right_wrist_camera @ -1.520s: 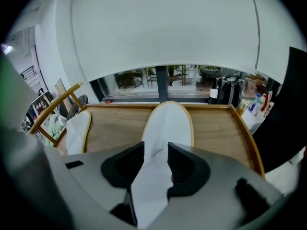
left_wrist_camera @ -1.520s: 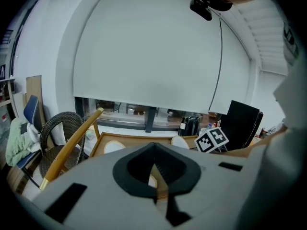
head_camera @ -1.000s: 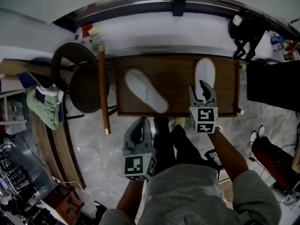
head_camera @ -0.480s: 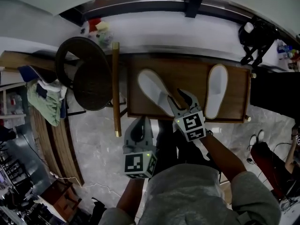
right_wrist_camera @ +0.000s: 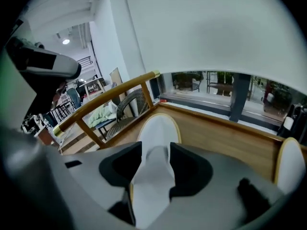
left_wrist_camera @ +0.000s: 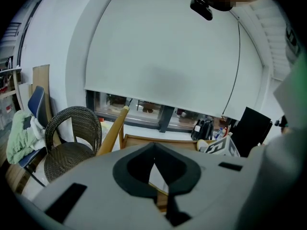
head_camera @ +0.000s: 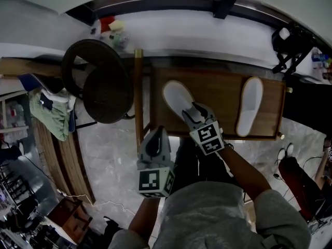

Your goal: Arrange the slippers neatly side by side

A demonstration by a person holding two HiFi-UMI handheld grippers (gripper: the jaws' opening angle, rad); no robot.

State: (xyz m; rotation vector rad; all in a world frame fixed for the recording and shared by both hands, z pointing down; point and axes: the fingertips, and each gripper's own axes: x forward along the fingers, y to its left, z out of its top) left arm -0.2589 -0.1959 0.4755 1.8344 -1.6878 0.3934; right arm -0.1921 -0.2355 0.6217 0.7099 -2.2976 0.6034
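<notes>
Two white slippers lie on a low wooden table [head_camera: 218, 82]. The left slipper [head_camera: 178, 97] is slanted, its far end toward the upper left. The right slipper [head_camera: 250, 113] lies nearly straight near the table's right end. My right gripper [head_camera: 196, 113] is down over the near half of the left slipper. In the right gripper view its jaws [right_wrist_camera: 156, 152] are opening, with that slipper's [right_wrist_camera: 159, 126] upper band between them. The other slipper [right_wrist_camera: 289, 164] shows at the right edge. My left gripper [head_camera: 154, 147] hangs in front of the table over the floor, its jaws [left_wrist_camera: 154, 152] shut and empty.
A dark wicker chair [head_camera: 98, 87] stands left of the table, with a wooden rail [head_camera: 138, 97] between them. Green cloth [head_camera: 49, 115] lies further left. A black bag [head_camera: 290, 43] sits at the back right. The floor is marble, and the person's legs are at the table's front.
My right gripper has moved left from the right slipper to the left slipper and come down over it. The left gripper has stayed put.
</notes>
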